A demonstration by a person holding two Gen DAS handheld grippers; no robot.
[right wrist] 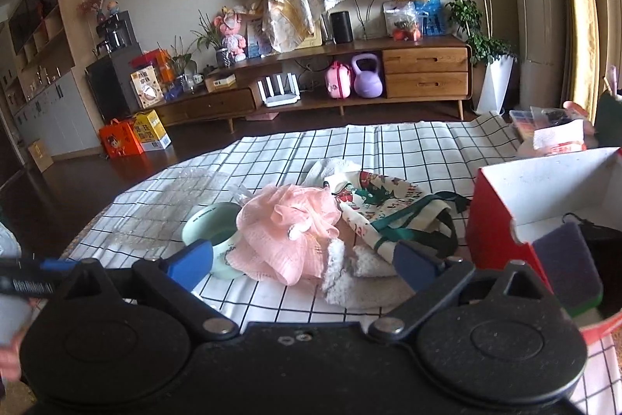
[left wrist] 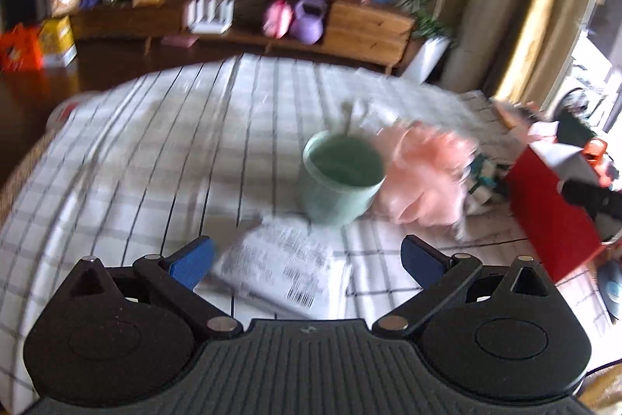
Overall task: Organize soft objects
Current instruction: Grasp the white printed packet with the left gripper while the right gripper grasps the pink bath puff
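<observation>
A pink mesh bath pouf [right wrist: 287,232] lies mid-table beside a mint green cup [right wrist: 212,224]; both also show blurred in the left wrist view, the pouf [left wrist: 423,174] and the cup [left wrist: 338,177]. A printed fabric bag [right wrist: 392,216] and a white fluffy cloth [right wrist: 357,275] lie to the pouf's right. A purple-and-green sponge [right wrist: 567,267] sits in the red box [right wrist: 501,240]. My right gripper [right wrist: 303,265] is open and empty just before the pouf. My left gripper [left wrist: 307,259] is open and empty above a white printed packet [left wrist: 283,267].
The table wears a black-and-white checked cloth [right wrist: 408,150]. A clear plastic wrapper [right wrist: 171,205] lies left of the cup. The red box [left wrist: 552,216] stands at the table's right edge. A wooden TV cabinet [right wrist: 350,84] lines the far wall.
</observation>
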